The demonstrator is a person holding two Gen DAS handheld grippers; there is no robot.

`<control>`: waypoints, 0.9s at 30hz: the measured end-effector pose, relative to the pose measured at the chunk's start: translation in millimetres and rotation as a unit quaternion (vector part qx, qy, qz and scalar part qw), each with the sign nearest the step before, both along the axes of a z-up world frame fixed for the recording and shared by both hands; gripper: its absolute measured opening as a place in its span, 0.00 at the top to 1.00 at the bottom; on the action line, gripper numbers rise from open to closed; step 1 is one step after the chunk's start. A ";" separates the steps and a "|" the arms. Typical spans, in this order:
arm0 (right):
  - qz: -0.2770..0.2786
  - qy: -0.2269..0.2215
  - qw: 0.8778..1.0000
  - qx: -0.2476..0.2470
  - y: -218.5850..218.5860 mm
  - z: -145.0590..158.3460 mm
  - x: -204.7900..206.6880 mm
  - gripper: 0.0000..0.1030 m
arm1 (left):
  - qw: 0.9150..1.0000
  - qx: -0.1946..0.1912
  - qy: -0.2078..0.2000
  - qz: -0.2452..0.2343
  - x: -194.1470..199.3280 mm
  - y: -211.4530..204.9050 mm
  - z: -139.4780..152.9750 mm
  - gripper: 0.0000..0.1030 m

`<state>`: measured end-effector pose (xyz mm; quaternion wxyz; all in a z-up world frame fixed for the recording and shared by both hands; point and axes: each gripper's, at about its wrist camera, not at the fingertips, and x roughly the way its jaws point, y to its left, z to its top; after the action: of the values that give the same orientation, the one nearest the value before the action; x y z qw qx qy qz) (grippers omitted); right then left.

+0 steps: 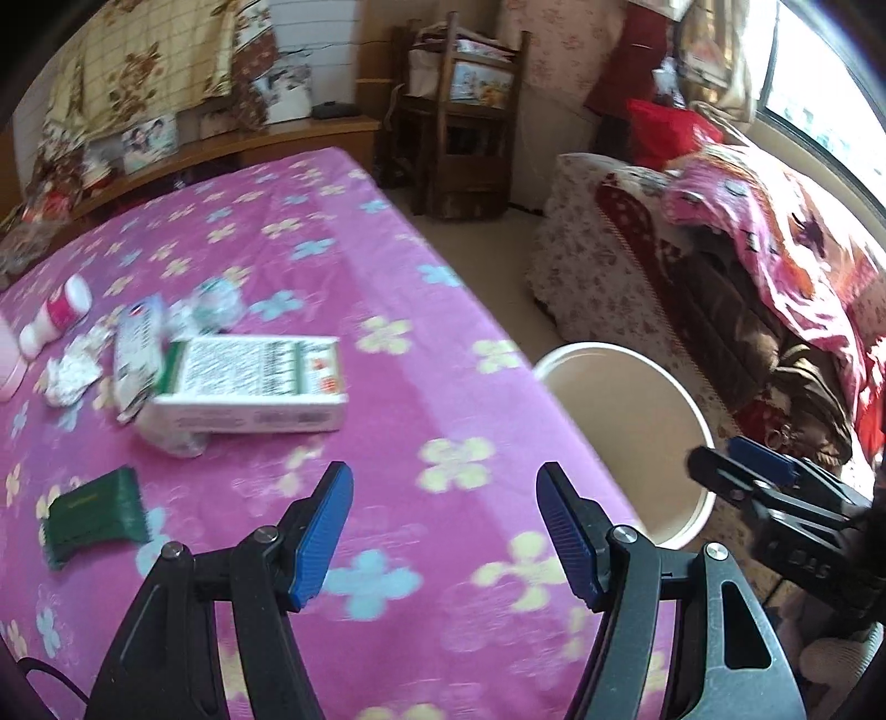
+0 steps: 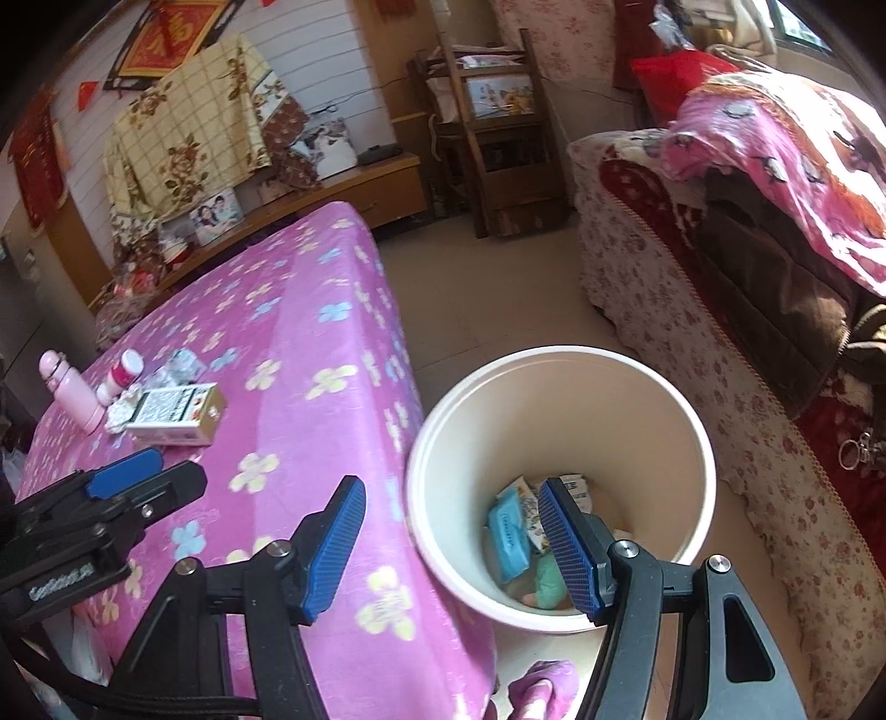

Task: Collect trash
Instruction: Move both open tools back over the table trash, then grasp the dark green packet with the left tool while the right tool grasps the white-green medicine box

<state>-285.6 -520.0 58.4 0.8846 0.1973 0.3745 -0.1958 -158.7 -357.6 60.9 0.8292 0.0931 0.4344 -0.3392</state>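
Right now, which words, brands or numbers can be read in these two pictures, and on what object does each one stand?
"DAS": on the black body of the right claw; the rest is cut off.
White lettering on the left claw body: too blurred.
White box: dense print, blurred.
Green packet: gold line, too small.
Blue packet in the bucket: too small.
Red wall hanging: gold character, blurred.

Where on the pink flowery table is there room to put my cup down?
The pink tablecloth is bare along its far end and down the side next to the white bucket. There is bare cloth too between the white box and the left gripper. It is crowded around the box: crumpled wrappers, a small bottle, a green pack.
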 end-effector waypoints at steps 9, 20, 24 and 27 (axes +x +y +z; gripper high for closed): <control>0.036 0.004 0.999 -0.004 29.4 1.5 18.6 0.33 | 0.998 0.004 0.014 0.058 35.1 66.5 -6.7 0.33; 0.082 0.011 0.997 -0.005 63.7 0.4 42.1 0.33 | 0.980 0.077 -0.025 0.183 117.2 165.1 -4.3 0.33; 0.096 0.012 0.995 -0.007 73.4 1.2 50.0 0.33 | 0.968 0.090 -0.003 0.235 137.4 201.7 -21.5 0.33; 0.103 0.013 0.995 -0.003 77.7 0.3 55.7 0.33 | 0.965 0.097 0.017 0.244 136.6 217.1 -34.7 0.33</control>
<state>-229.9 -442.3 58.7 0.8955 0.1522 0.4042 -0.1073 -22.1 -140.5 26.2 0.8661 0.0585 0.4892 -0.0848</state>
